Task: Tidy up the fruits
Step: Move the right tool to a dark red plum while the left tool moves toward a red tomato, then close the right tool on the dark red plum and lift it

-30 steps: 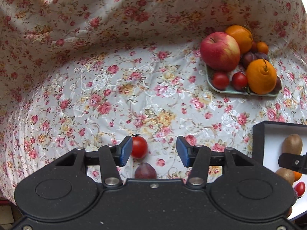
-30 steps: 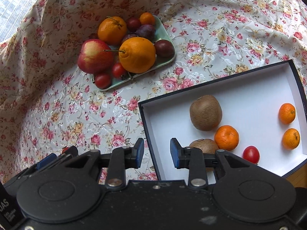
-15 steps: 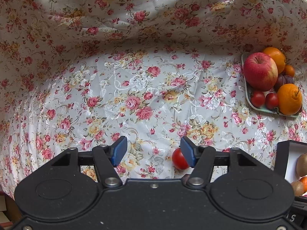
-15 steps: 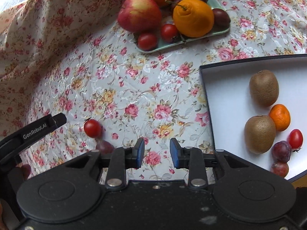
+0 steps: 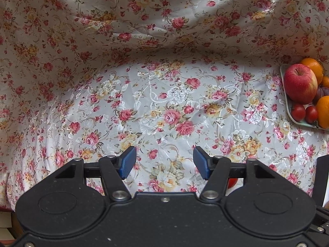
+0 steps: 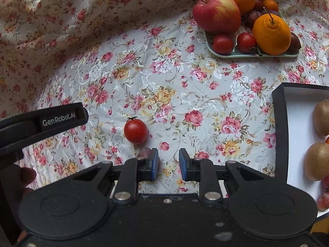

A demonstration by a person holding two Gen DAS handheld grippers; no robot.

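Note:
A loose cherry tomato (image 6: 135, 131) lies on the floral cloth, with a small purple fruit (image 6: 144, 152) just below it, half hidden by my right gripper's left finger. My right gripper (image 6: 168, 162) hovers over them, shut, with only cloth in the narrow gap between its pads. My left gripper (image 5: 164, 160) stands open over bare cloth. The tomato (image 5: 232, 182) peeks out behind its right finger. One left finger (image 6: 43, 121) reaches in beside the tomato. The green tray (image 6: 232, 54) holds an apple (image 6: 217, 12), oranges, tomatoes and plums.
A black box with a white floor (image 6: 296, 123) at the right holds two kiwis (image 6: 316, 160) and small purple fruits. Its corner (image 5: 320, 175) and the tray (image 5: 287, 111) show at the left wrist view's right edge. The cloth rises in folds at the back. A hand (image 6: 26, 175) shows lower left.
My right gripper swung left from above the box to the loose tomato and its jaws closed. My left gripper slid left off the tomato and its jaws widened.

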